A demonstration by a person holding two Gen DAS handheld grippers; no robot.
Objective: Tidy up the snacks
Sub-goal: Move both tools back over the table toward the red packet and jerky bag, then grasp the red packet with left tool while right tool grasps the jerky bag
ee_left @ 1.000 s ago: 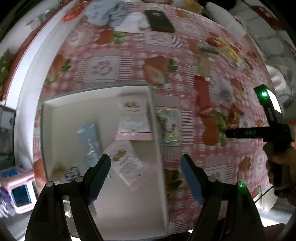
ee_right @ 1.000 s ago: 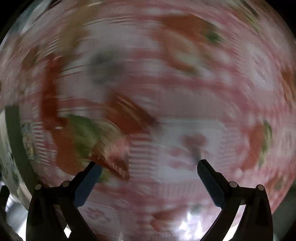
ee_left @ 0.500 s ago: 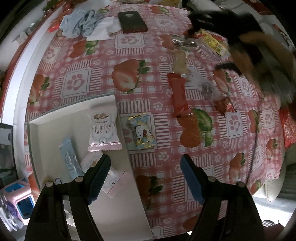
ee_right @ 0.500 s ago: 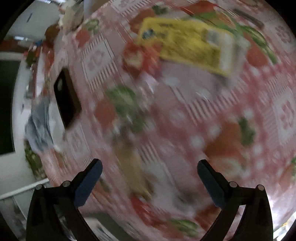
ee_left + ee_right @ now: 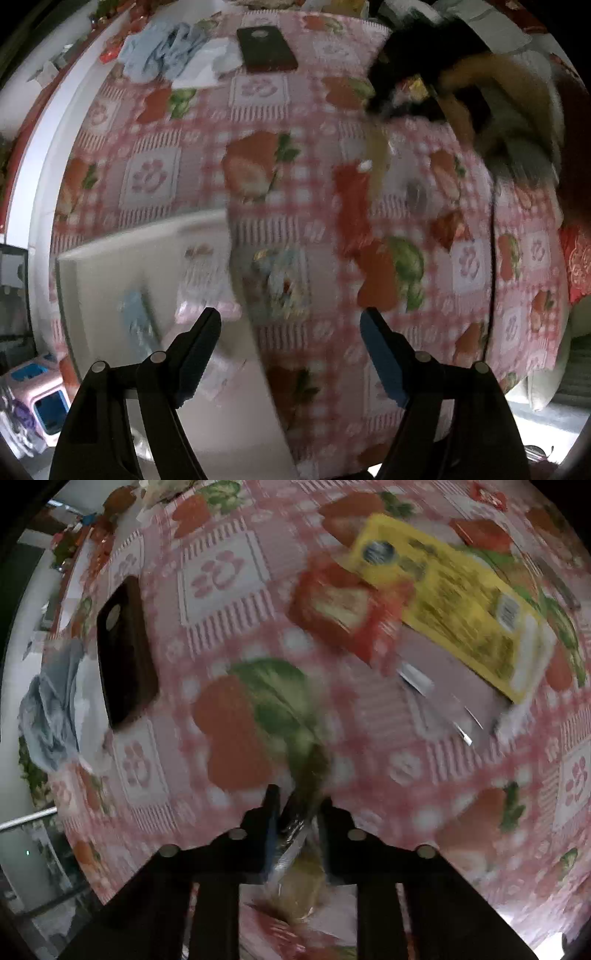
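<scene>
My left gripper (image 5: 290, 328) is open and empty above the right wall of a white tray (image 5: 110, 243) that holds several snack packets. A Hello Kitty packet (image 5: 280, 280) lies just right of the tray. A red snack bar (image 5: 351, 206) lies further right. My right gripper (image 5: 297, 812) is shut on a tan snack in a clear wrapper (image 5: 301, 853); the left wrist view shows it hanging (image 5: 376, 162) above the table. A yellow packet (image 5: 454, 602) and a red packet (image 5: 343, 609) lie ahead of the right gripper.
A dark phone (image 5: 266, 55) (image 5: 125, 653) and a blue cloth (image 5: 162, 48) (image 5: 48, 705) lie at the far side of the strawberry tablecloth (image 5: 147, 173). A small red wrapper (image 5: 450, 225) lies right of the red bar. The table edge runs along the left.
My right gripper has closed on the tan snack and lifted it off the table. My left gripper has shifted a little over the tray's right wall; the view is blurred by motion.
</scene>
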